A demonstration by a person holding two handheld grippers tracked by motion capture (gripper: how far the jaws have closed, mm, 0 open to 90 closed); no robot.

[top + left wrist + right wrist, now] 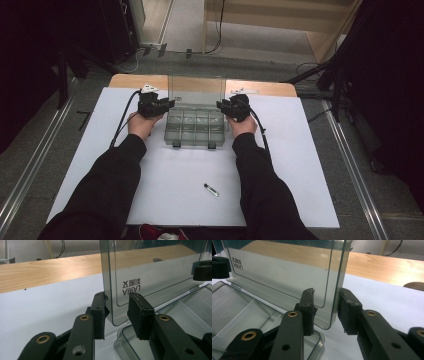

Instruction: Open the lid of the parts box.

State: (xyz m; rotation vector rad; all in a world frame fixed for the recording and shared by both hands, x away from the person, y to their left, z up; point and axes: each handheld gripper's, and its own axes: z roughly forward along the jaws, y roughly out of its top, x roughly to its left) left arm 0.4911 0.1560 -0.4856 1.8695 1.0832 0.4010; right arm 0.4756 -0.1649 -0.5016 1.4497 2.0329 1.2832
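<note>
A clear plastic compartment box [192, 127] sits on the white sheet [300, 175], its lid [195, 90] standing upright at the back. My left gripper [169, 104] is at the lid's left edge. In the left gripper view the lid [155, 277] edge passes between the jaws of that gripper [117, 306], close against the left pad [100, 315] and apart from the other. My right gripper [220, 105] is at the lid's right edge. In the right gripper view the lid [287, 272] edge stands between the jaws of that gripper [327, 303], nearer the right pad [347, 312], unpinched.
A small dark stick-like item [211, 189] lies on the sheet near the front, between the person's forearms. The wooden tabletop [265, 88] shows behind the sheet. Dark stands and cables surround the table on the floor.
</note>
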